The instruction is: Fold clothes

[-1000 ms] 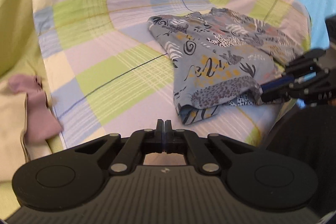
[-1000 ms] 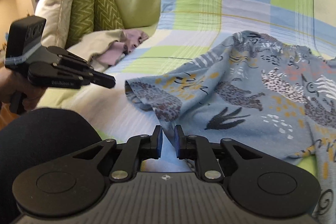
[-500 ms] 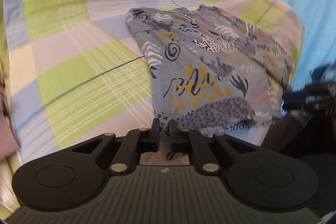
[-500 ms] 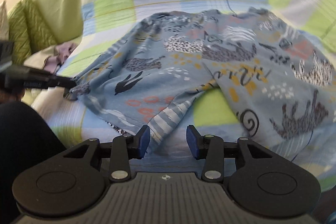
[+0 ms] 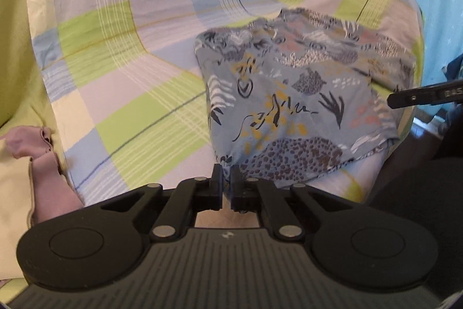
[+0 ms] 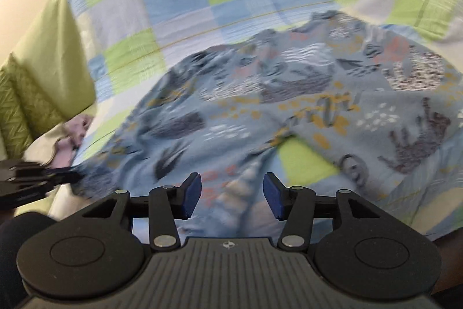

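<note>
From my right wrist camera the whole scene is smeared with motion blur, so the prints on the patterned garment [image 6: 289, 112] run together and I cannot read its hem edges cleanly. The left gripper [image 6: 43, 178] shows there only as a dark blurred shape at the frame's left edge, and I cannot tell whether cloth sits between its fingers. In my left wrist view the right gripper [image 5: 425, 97] is cut off by the right edge, only one finger showing. The pink cloth [image 5: 43, 161] at the left is partly tucked under a cream fabric [image 5: 14, 193].
</note>
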